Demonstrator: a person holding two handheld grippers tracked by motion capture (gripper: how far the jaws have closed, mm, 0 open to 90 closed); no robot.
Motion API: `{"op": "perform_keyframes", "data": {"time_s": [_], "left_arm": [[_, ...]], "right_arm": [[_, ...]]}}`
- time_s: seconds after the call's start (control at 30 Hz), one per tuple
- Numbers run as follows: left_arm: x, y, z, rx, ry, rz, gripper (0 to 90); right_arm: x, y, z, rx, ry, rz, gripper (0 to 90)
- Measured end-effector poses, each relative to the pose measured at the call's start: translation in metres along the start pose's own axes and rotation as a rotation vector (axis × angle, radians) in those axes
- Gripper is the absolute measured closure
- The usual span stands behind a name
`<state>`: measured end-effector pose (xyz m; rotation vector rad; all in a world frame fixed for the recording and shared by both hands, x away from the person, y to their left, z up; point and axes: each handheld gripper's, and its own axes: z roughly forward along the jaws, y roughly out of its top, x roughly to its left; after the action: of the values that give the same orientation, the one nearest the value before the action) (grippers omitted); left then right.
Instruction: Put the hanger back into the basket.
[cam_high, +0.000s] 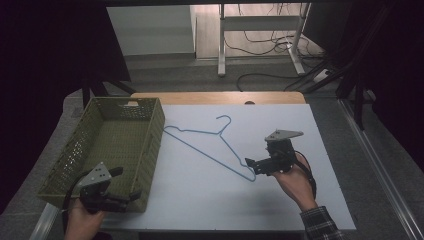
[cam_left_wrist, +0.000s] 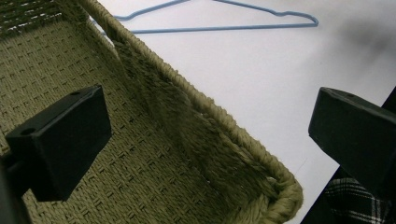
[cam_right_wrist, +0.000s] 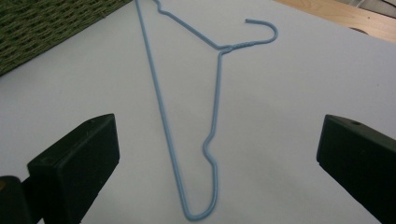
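Note:
A blue wire hanger (cam_high: 218, 133) lies flat on the white table sheet, with its hook pointing to the far side. My right gripper (cam_high: 254, 167) is at the hanger's near right end, open. In the right gripper view that end of the hanger (cam_right_wrist: 161, 107) lies between the wide-apart jaws (cam_right_wrist: 217, 126), untouched. My left gripper (cam_high: 126, 183) is at the near right corner of a green woven basket (cam_high: 150, 145). It stands open, its jaws (cam_left_wrist: 208, 107) straddling the basket's right wall (cam_left_wrist: 210, 112): one inside, one outside. The hanger (cam_left_wrist: 224, 28) lies beyond the basket.
The basket is empty and takes up the table's left side; its wall (cam_right_wrist: 46, 28) edges the right gripper view. A wooden table edge (cam_high: 215, 97) runs along the back. Behind it are desk legs (cam_high: 221, 45) and cables on the floor (cam_high: 265, 75).

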<state>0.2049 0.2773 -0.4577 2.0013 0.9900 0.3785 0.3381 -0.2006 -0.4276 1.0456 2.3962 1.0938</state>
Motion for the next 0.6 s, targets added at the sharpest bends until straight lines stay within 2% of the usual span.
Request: {"op": "perform_keyframes", "data": {"time_s": [0.17,0.47,0.6], "left_arm": [[0.0,0.0,0.001,0.004,-0.003,0.003,0.0],[0.0,0.0,0.001,0.004,-0.005,0.003,0.0],[-0.001,0.0,0.002,0.006,-0.006,0.005,0.0]], "right_arm": [[-0.008,0.012,0.014,0.002,-0.001,0.021,0.0],[-0.011,0.025,0.039,0.016,-0.012,0.017,0.0],[-0.011,0.033,0.056,0.034,-0.016,0.013,0.0]]}}
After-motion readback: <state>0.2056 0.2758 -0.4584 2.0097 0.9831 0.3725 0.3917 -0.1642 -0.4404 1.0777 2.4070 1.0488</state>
